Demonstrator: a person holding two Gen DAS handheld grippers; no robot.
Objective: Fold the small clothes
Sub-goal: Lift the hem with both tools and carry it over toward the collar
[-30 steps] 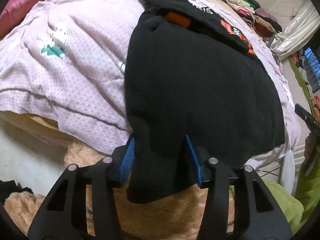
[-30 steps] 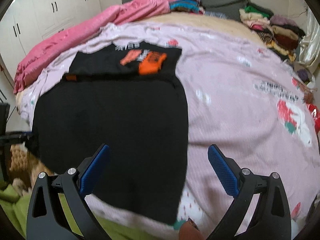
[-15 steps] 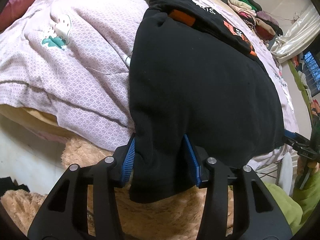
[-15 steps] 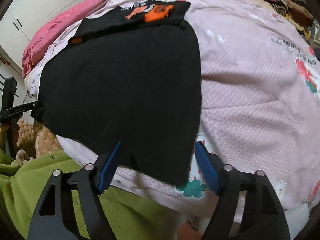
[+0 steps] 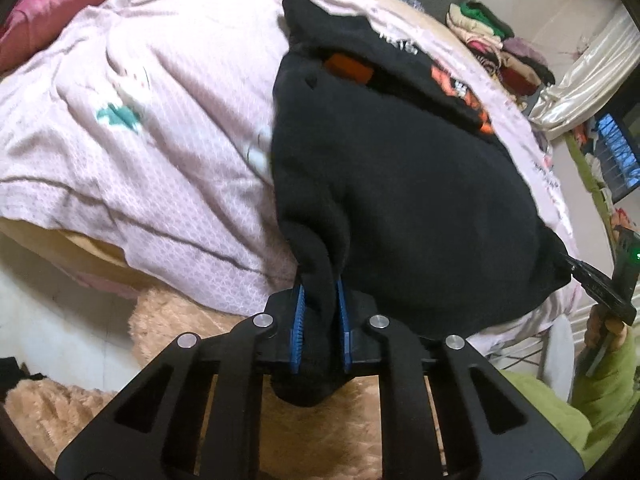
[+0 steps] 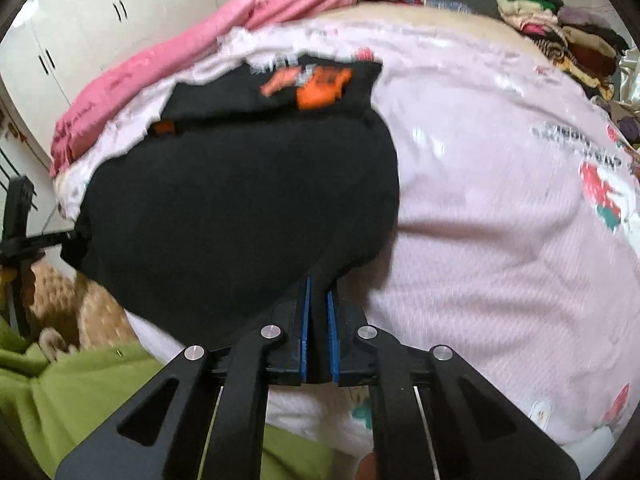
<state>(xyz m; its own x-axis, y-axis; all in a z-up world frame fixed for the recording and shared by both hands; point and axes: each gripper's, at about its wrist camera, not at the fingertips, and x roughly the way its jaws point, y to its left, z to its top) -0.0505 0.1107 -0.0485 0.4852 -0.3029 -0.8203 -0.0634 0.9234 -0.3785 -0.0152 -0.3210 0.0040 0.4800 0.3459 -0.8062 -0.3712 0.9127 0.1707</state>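
- A black garment lies spread across a bed covered with a pale lilac printed sheet, its near hem hanging over the bed's edge toward both cameras.
- The left tongs are pinched narrow on the garment's near left corner — a thick bunch of black cloth runs between the blue pads and bulges out below them.
- The right tongs are likewise clamped nearly together on the near right corner of the same garment, a taut ridge of fabric rising from the pads up onto the bed.
- In the left wrist view, the right tongs show at the far right edge, touching the garment's other near corner; in the right wrist view, the left tongs appear at the far left, at the opposite corner.
- Between the two grips, the hem stretches along the bed's near edge.
- At the garment's far end, a folded-over part carries an orange print and white lettering — too blurred to read.
- A pink blanket is heaped along the bed's far left side, and stacks of folded clothes sit at the far right.
- A tan fluffy rug or plush lies below the bed's edge, beside green fabric.
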